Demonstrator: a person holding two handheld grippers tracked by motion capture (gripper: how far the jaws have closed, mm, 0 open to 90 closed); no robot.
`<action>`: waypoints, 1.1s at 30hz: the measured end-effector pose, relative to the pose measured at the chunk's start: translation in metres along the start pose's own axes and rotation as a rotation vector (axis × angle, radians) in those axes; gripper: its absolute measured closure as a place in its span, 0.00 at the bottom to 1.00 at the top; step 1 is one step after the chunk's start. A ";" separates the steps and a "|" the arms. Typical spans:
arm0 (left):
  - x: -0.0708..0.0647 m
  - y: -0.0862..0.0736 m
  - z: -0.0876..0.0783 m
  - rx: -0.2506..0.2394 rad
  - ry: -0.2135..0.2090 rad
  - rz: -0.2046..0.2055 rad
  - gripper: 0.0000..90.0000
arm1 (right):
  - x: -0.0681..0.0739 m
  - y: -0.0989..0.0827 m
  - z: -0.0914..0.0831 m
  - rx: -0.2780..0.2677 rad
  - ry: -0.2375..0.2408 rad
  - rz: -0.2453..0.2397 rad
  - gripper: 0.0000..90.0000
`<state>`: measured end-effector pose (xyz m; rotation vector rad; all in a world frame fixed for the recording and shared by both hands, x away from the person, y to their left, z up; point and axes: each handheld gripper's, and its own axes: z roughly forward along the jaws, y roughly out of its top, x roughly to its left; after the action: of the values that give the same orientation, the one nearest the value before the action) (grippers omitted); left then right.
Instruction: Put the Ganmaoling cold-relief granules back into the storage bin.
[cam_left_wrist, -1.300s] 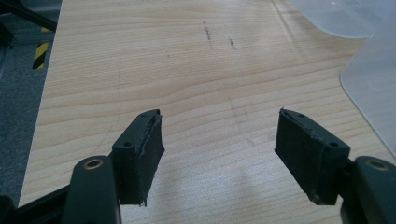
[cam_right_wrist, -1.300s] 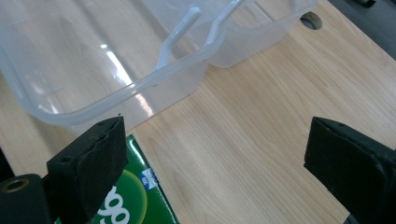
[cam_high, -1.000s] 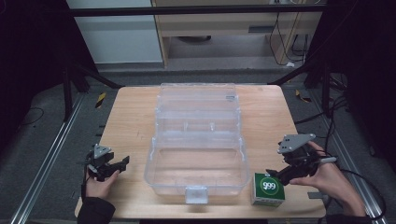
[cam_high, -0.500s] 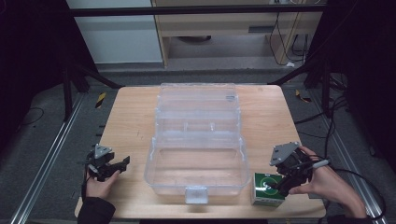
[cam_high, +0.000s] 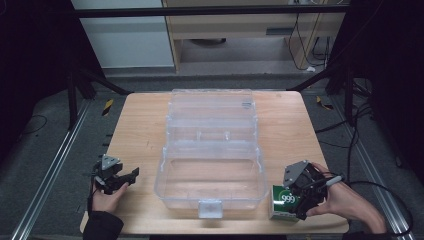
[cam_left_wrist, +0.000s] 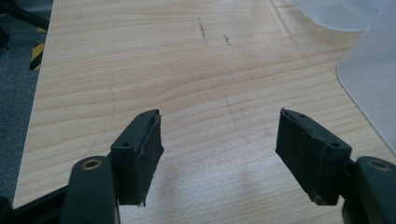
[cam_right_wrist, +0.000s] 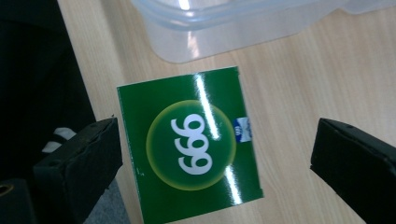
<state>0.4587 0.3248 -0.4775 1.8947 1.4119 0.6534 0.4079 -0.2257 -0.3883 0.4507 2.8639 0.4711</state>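
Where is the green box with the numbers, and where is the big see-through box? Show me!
green box (cam_right_wrist: 191, 144): right gripper view, on the round yellow-green badge on its top face.
see-through box (cam_high: 210, 208): high view, on the latch at the middle of its near wall.

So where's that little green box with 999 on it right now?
The green box sits at the table's near right corner, beside the clear plastic case, under the open right tongs.

Place: a lab or test room.
Evidence: wooden tabletop (cam_high: 140, 125) inside dark metal framing (cam_high: 200, 10); floor rails (cam_high: 50, 170); loose cables (cam_high: 360, 130); hazard-striped tape (cam_high: 107, 106).
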 end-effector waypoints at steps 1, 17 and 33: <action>0.000 0.000 0.000 0.002 0.000 0.002 0.34 | 0.001 -0.001 0.005 0.007 0.011 -0.013 0.03; 0.000 0.000 0.000 0.001 0.002 0.001 0.34 | 0.006 -0.005 0.030 0.053 0.054 -0.030 0.03; 0.001 0.000 0.000 0.000 0.003 0.003 0.34 | 0.001 -0.008 0.050 0.107 0.096 -0.053 0.10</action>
<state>0.4587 0.3256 -0.4774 1.8967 1.4118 0.6578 0.4178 -0.2183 -0.4377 0.3776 2.9956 0.3408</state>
